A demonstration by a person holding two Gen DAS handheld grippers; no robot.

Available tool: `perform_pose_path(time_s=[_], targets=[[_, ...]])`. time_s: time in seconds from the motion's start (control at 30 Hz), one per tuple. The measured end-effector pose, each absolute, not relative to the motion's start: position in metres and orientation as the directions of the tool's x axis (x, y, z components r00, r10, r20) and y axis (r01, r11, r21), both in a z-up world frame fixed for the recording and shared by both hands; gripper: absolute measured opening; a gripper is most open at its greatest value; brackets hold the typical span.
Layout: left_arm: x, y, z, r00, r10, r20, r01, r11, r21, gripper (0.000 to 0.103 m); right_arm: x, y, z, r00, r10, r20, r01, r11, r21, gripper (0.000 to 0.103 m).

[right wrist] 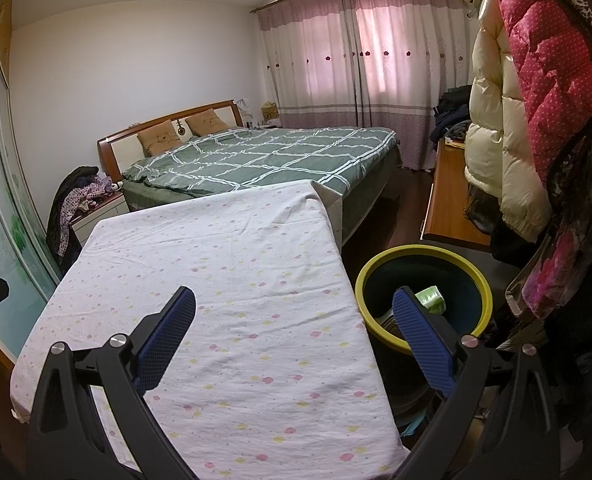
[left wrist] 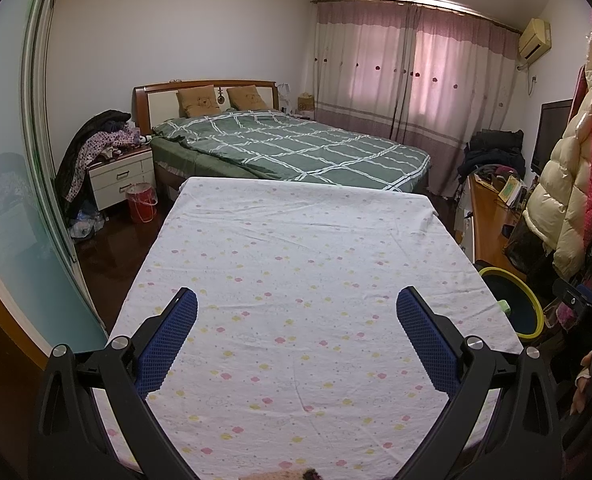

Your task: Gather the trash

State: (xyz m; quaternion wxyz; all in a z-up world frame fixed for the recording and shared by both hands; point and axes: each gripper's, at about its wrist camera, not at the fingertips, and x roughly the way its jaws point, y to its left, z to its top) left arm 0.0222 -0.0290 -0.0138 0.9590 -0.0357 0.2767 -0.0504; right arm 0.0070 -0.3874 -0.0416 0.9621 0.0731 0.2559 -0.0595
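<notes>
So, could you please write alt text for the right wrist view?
The open right gripper hovers over a table's floral cloth, beside a yellow-rimmed bin holding a green item. A green-quilted bed and pink curtains lie beyond.

Each hand-held gripper, left (left wrist: 296, 300) and right (right wrist: 294, 300), has black angular arms, round silver screws and blue textured finger pads (left wrist: 168, 340).

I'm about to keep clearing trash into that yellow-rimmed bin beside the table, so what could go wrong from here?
1. The yellow-rimmed dark bin stands close against the corner of the flower-print cloth-covered table; a swing of the open right gripper might knock it.
2. The red quilted jacket hangs near the bin and might snag the gripper.
</notes>
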Motion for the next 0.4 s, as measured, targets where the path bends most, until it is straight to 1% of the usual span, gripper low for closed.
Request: perform_pose_path(time_s=[0.1, 0.17, 0.3, 0.4], targets=[[0.026, -0.032, -0.012, 0.85, -0.104, -0.516, 0.076, 0.994, -0.075, 0.098, 0.01, -0.385, -0.043, 0.862, -0.071, -0.501, 0.145, 0.983, 0.111, 0.094], [0.038, -0.036, -0.012, 0.836, -0.138, -0.531, 0.105, 0.99, -0.091, 0.098, 0.017, -0.386, -0.043, 0.863, -0.054, -0.503, 0.13, 0.985, 0.117, 0.095], [0.087, -0.038, -0.027, 0.785, -0.157, -0.599, 0.121, 0.988, -0.1, 0.098, 0.054, -0.381, -0.049, 0.845, -0.019, -0.535, 0.099, 0.988, 0.121, 0.096], [0.147, -0.033, -0.058, 0.731, -0.106, -0.674, 0.076, 0.994, -0.073, 0.098, 0.106, -0.373, -0.067, 0.812, 0.003, -0.584, 0.08, 0.99, 0.116, 0.096]])
